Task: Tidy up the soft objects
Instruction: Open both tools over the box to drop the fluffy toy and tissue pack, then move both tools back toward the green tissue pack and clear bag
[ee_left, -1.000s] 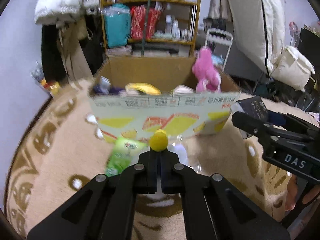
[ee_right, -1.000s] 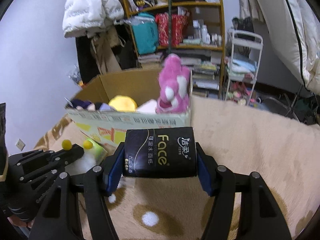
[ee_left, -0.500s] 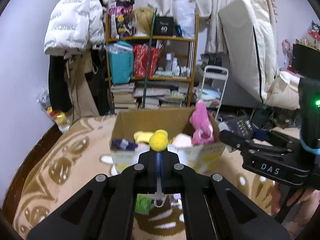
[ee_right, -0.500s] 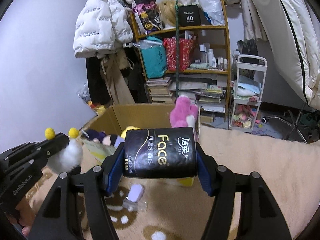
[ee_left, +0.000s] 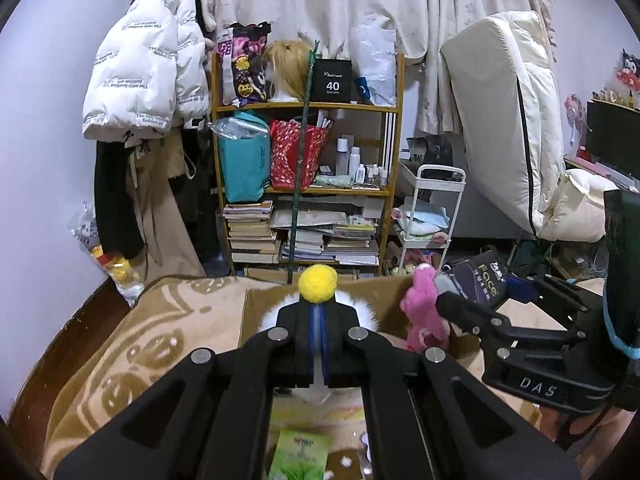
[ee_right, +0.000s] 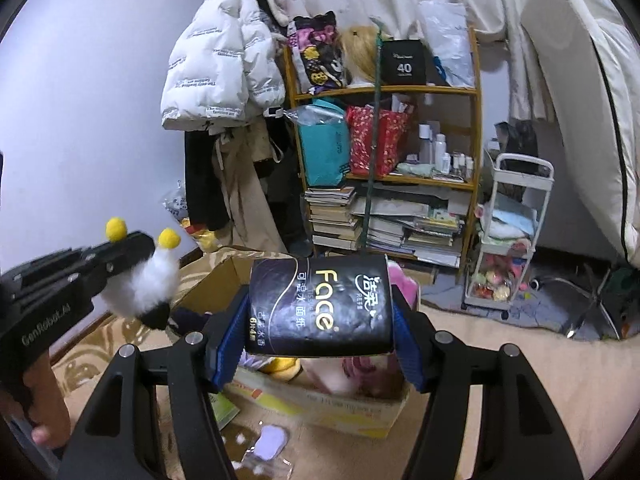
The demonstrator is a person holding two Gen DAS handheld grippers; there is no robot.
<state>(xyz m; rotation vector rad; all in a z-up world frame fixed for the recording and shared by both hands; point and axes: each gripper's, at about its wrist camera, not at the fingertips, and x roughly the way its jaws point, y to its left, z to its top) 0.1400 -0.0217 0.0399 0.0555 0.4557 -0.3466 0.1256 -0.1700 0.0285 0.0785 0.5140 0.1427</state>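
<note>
The box [ee_right: 320,404] sat on the rug at six o'clock below both claws, toys inside. The right gripper [ee_right: 320,320] clamped the black tissue pack [ee_right: 320,304] across its ends; it looked light and squashy, best held broadside. At nine o'clock the left gripper [ee_right: 132,256] pinched a fluffy white toy [ee_right: 140,284], featherlight and easily crushed.

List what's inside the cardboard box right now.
Inside the cardboard box: a pink plush upright at one corner, a yellow plush, something dark purple and a pale pink item. The tissue pack covers the middle; deeper contents are hidden.
</note>
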